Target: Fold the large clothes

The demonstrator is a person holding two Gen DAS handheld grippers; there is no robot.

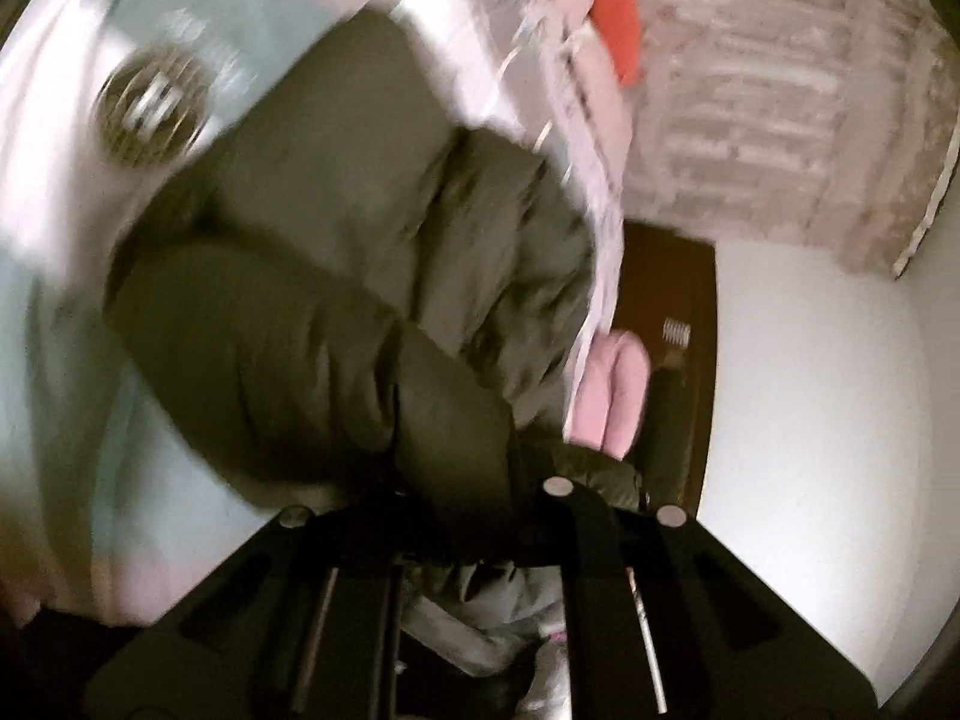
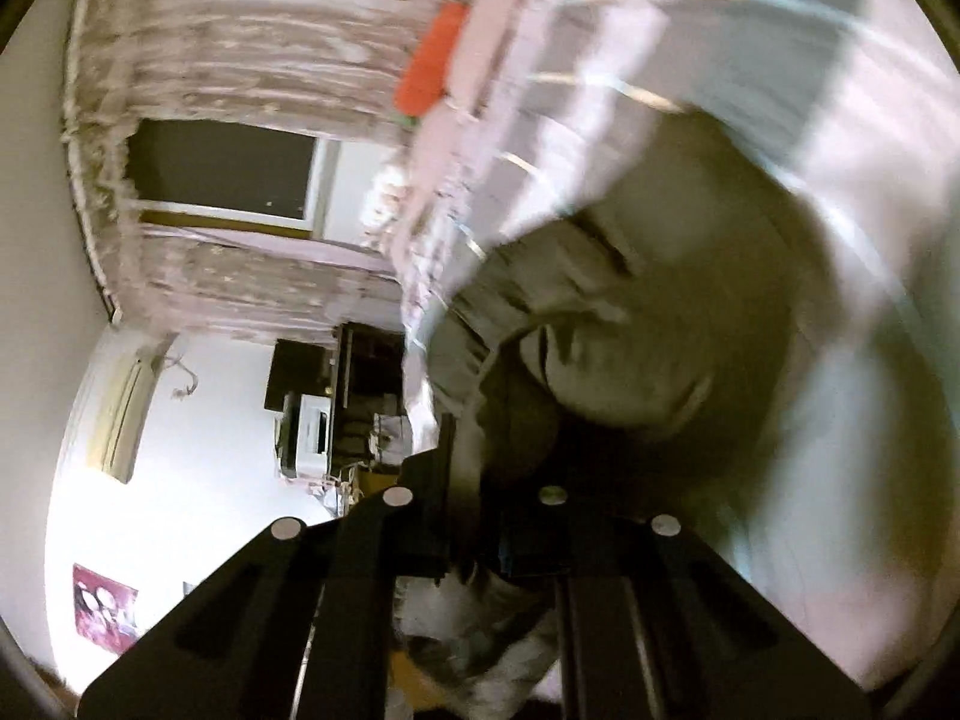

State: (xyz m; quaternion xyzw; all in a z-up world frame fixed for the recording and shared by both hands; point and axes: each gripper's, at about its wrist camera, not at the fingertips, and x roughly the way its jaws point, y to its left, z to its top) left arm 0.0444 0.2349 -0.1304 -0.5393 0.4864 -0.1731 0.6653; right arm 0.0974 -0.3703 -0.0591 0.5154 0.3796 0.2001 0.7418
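- The olive-green puffer jacket [image 1: 336,276] lies bunched on a bed with a pale blue-and-white bedsheet [image 1: 54,312]; both views are motion-blurred.
- Left gripper [image 1: 480,516]: the jaws stand close together with a fold of the jacket pinched between them; grey lining shows beneath.
- Right gripper [image 2: 480,528]: the jaws are likewise drawn in on dark jacket fabric, near what looks like a ribbed hem or cuff [image 2: 462,330].
- Surroundings: an orange carrot-shaped plush toy [image 1: 618,36] lies at the edge of the bed, pink slippers [image 1: 612,396] sit on the floor beside it, and a curtain [image 2: 240,30] hangs behind.
- Judgement of step: an edge of the garment is gripped at two points, most likely mid-carry for spreading or a first fold; no tidy fold is visible yet.
- Next move calls for keeping both grips firm, holding the two grippers level, and laying the edge down flat so the padded bulk does not slump.
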